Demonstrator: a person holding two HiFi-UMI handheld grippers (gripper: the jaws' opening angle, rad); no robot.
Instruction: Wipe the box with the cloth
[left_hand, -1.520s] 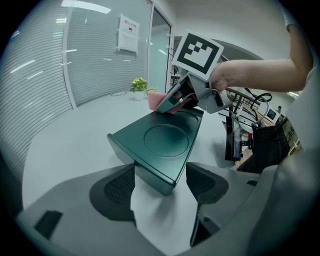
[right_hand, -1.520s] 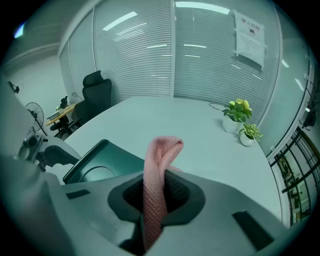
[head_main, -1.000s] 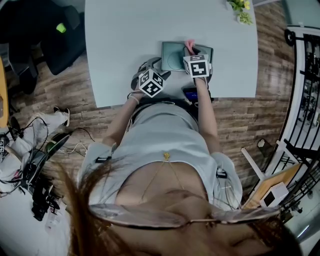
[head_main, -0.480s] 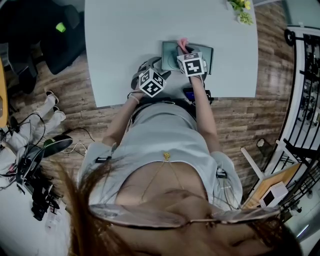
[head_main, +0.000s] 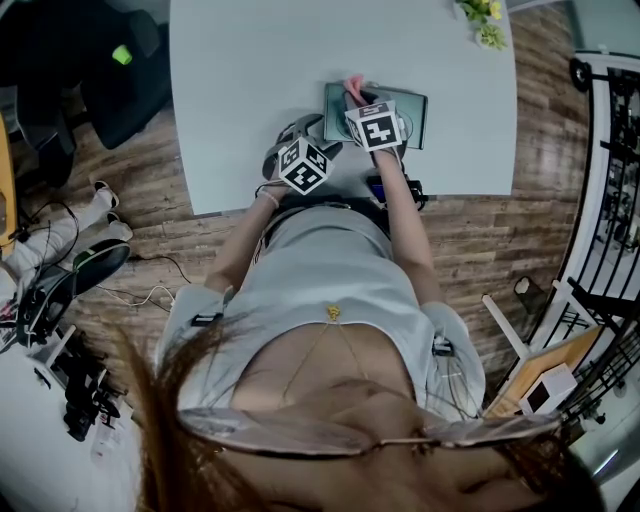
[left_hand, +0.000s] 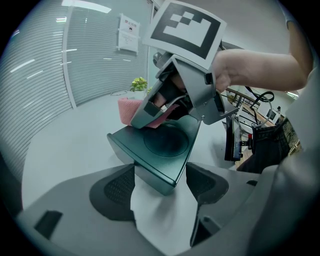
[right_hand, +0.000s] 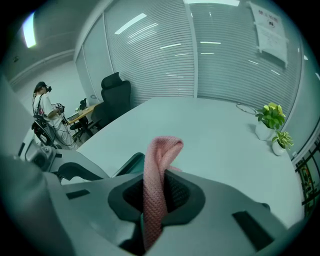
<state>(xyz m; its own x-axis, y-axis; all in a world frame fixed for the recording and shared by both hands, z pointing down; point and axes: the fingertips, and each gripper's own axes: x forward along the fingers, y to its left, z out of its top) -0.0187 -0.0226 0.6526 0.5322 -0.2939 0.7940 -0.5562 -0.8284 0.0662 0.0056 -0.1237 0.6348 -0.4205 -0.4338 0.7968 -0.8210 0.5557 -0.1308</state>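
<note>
Step in hand looks like the lid wipe: we should keep the pink knitted cloth (right_hand: 159, 165) pressed flat on the dark green rectangular box (left_hand: 160, 145) and sweep across its round recess, bracing the box so it doesn't skate on the pale table (head_main: 250, 60). The right gripper (right_hand: 156, 192) is clamped tight on the cloth, whose loose fold meets the lid near 12 o'clock. The left gripper (left_hand: 160, 185) has its jaws wide apart, straddling the box's 7 o'clock corner, pad contact unclear.
</note>
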